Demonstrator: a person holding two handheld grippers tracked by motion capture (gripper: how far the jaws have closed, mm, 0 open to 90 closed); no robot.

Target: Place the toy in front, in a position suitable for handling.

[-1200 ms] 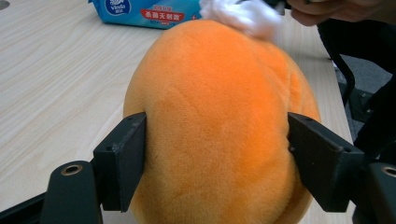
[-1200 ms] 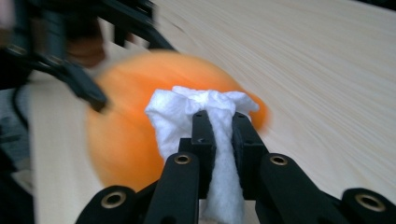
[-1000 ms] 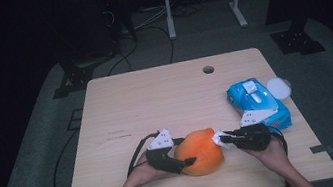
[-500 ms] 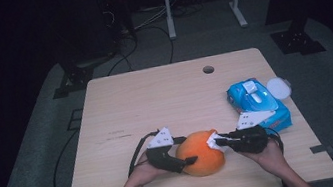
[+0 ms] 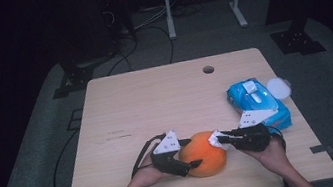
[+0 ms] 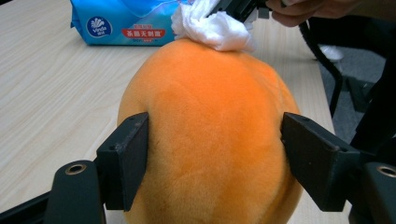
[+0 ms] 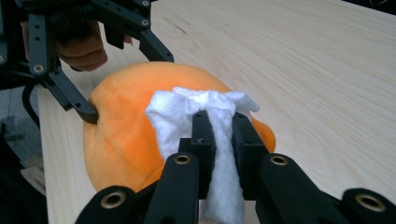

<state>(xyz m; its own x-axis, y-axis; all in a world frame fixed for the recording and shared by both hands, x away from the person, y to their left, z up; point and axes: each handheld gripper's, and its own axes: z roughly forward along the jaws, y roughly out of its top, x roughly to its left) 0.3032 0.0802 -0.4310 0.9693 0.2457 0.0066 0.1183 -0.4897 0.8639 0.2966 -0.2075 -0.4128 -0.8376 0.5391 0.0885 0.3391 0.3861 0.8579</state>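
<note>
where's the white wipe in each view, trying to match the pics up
High view: the white wipe sits low and right of centre, at the tip of the right gripper, against the orange plush's right end.
Left gripper view: top centre, the wipe is pressed on the plush's far end.
Right gripper view: centre, the wipe is pinched between the jaws.
Shared landmark: the orange plush, clamped by the left gripper.
</note>
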